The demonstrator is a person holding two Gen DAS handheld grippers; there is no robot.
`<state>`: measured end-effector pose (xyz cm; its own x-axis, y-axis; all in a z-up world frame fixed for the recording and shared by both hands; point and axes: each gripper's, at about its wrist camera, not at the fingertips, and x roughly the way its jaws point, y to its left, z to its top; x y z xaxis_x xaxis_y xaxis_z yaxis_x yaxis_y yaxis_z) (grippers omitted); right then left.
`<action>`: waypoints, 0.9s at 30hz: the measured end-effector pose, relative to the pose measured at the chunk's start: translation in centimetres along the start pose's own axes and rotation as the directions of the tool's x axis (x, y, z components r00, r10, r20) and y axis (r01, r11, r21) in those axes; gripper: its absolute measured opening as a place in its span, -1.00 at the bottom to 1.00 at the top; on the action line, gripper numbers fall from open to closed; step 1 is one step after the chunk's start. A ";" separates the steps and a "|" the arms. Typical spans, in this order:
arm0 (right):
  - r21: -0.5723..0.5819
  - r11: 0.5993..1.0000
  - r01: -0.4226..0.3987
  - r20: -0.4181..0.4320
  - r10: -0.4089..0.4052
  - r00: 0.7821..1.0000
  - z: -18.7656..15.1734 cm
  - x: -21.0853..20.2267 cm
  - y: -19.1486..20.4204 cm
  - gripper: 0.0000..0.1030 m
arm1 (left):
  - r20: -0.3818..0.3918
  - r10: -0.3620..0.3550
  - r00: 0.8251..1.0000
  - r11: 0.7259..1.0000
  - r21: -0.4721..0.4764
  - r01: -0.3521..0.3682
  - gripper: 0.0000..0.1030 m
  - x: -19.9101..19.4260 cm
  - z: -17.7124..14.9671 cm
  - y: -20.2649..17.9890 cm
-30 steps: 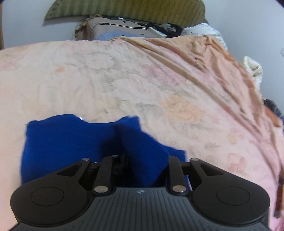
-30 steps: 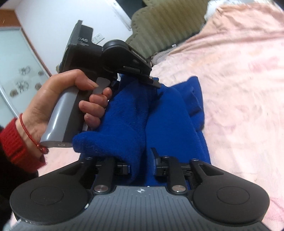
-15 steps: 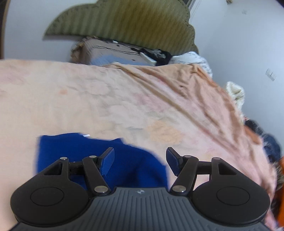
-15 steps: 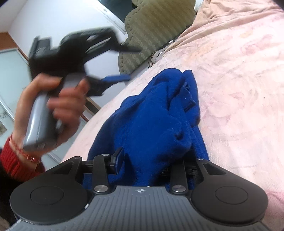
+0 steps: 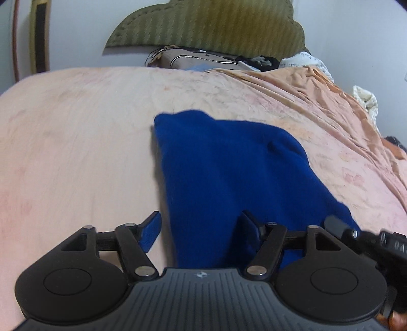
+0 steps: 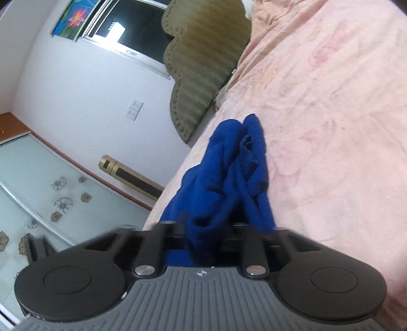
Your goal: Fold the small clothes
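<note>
Left gripper point(image 5: 199, 230): angled down over the bed, jaws spread and opening, blue pads clear of the cloth, with the near end of the blue fleece garment point(image 5: 229, 173) lying in the gap below them, not pinched. Right gripper point(image 6: 204, 238): rolled to one side and nearly level, jaws closing, drawn in tight on a bunched fold of the blue fleece garment point(image 6: 229, 178), which hangs crumpled from them toward the bed's edge; its black tip point(image 5: 356, 234) shows at the lower right corner of the left wrist view, against the garment's edge. Garment: mid-bed on the pink floral bedsheet point(image 5: 76, 152), stretching away from both grippers toward the headboard. No containers in view. Surroundings: olive ribbed headboard point(image 5: 203, 25) at the head of the bed; a brown pillow point(image 5: 198, 61) and loose clothes below it; white wall with socket plate point(image 6: 134, 109); dark window point(image 6: 132, 23) with a flower picture point(image 6: 70, 17) beside it; gold tower appliance point(image 6: 129, 175) off the bed's edge; frosted floral sliding door point(image 6: 38, 183). Nothing lies between grippers and garment.
</note>
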<state>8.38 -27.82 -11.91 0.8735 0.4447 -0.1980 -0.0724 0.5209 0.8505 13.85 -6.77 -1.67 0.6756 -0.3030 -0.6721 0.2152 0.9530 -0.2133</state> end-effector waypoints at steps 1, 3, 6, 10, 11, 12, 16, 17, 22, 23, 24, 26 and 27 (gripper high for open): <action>0.005 1.000 0.001 0.007 -0.001 1.000 0.1 0.0 -0.1 -0.77 | 0.000 -0.001 1.000 1.000 -0.005 0.001 0.35 -0.2 -0.4 0.1; -0.016 1.000 0.004 0.033 -0.003 0.999 0.1 -0.4 0.2 -0.79 | 0.000 0.001 1.000 1.000 -0.007 -0.001 0.35 -0.5 -0.8 0.0; -0.130 0.991 0.038 0.056 -0.031 0.998 -0.3 -1.4 1.5 -0.80 | 0.014 0.020 1.000 0.999 0.034 -0.020 0.35 -0.8 -1.4 -0.4; -0.210 0.968 0.138 -0.004 -0.142 0.990 -1.0 -0.7 2.3 -0.78 | 0.014 0.048 0.999 0.996 0.069 -0.049 0.35 -0.5 -2.0 -1.0; -0.204 0.966 0.157 -0.023 -0.165 0.986 -0.9 -0.3 2.2 -0.74 | 0.012 0.047 0.999 0.997 0.068 -0.048 0.36 -0.4 -2.2 -1.0; -0.189 0.966 0.177 -0.033 -0.187 0.982 -0.8 -0.2 1.9 -0.74 | 0.013 0.047 0.999 0.997 0.067 -0.048 0.36 -0.4 -2.3 -0.9; -0.113 0.979 0.169 -0.049 -0.175 0.983 -0.5 -0.4 0.7 -0.69 | 0.021 0.060 0.998 0.996 0.067 -0.061 0.55 -0.2 -3.1 -0.6; -0.105 0.981 0.164 -0.051 -0.170 0.984 -0.5 -0.4 0.6 -0.69 | 0.024 0.060 0.998 0.996 0.068 -0.061 0.55 -0.2 -3.3 -0.5; -0.099 0.982 0.158 -0.050 -0.164 0.985 -0.6 -0.6 0.6 -0.67 | 0.033 0.067 0.997 0.994 0.083 -0.069 0.57 -0.2 -3.6 -0.7; -0.097 0.983 0.155 -0.049 -0.161 0.986 -0.7 -0.7 0.6 -0.67 | 0.034 0.068 0.997 0.994 0.084 -0.071 0.58 -0.2 -3.7 -0.8; -0.094 0.984 0.154 -0.048 -0.159 0.986 -0.7 -0.7 0.6 -0.67 | 0.035 0.069 0.997 0.994 0.085 -0.072 0.58 -0.1 -3.7 -0.8; -0.094 0.984 0.152 -0.047 -0.157 0.986 -0.7 -0.9 0.5 -0.68 | 0.037 0.069 0.997 0.994 0.086 -0.072 0.59 -0.1 -3.7 -0.8; -0.097 0.983 0.153 -0.047 -0.158 0.986 -0.7 -0.9 0.6 -0.67 | 0.038 0.069 0.997 0.994 0.087 -0.072 0.59 -0.1 -3.7 -0.8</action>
<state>7.22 -27.35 -11.59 0.8505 0.3902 -0.3527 0.0157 0.6514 0.7586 11.01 -7.50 -4.08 0.7155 -0.2365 -0.6574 0.2266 0.9686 -0.1018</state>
